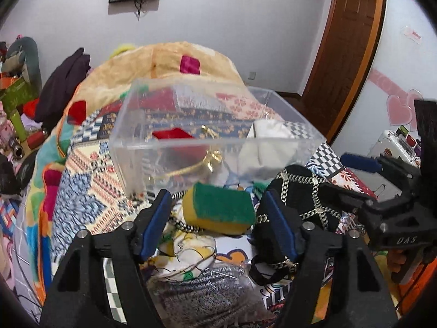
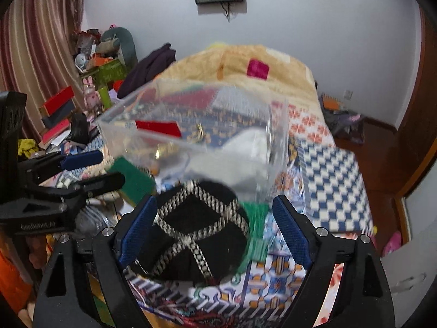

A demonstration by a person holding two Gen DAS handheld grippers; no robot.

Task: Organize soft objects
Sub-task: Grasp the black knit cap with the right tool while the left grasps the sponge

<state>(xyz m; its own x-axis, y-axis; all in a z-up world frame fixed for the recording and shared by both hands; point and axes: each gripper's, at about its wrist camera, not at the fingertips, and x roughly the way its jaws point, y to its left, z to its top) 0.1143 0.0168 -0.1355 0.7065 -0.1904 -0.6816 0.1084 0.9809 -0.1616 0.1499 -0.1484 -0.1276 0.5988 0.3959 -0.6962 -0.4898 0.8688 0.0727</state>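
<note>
Left gripper (image 1: 215, 216) is held wide, empty; a yellow-green sponge (image 1: 218, 209) lies just ahead between its fingertips. Light, squashy; best pinched across its foam sides. Right gripper (image 2: 214, 225) is spread wide over the black pouch (image 2: 196, 235), limp, gathered mid-body. Beyond, the clear box (image 1: 218, 143) is seen.

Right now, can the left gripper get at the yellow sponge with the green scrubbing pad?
Probably yes. The left gripper has its jaws open, and the yellow sponge with the green scrubbing pad lies right ahead between them, uncovered on the patterned bedspread. The black quilted pouch beside it crowds the right jaw.
</note>
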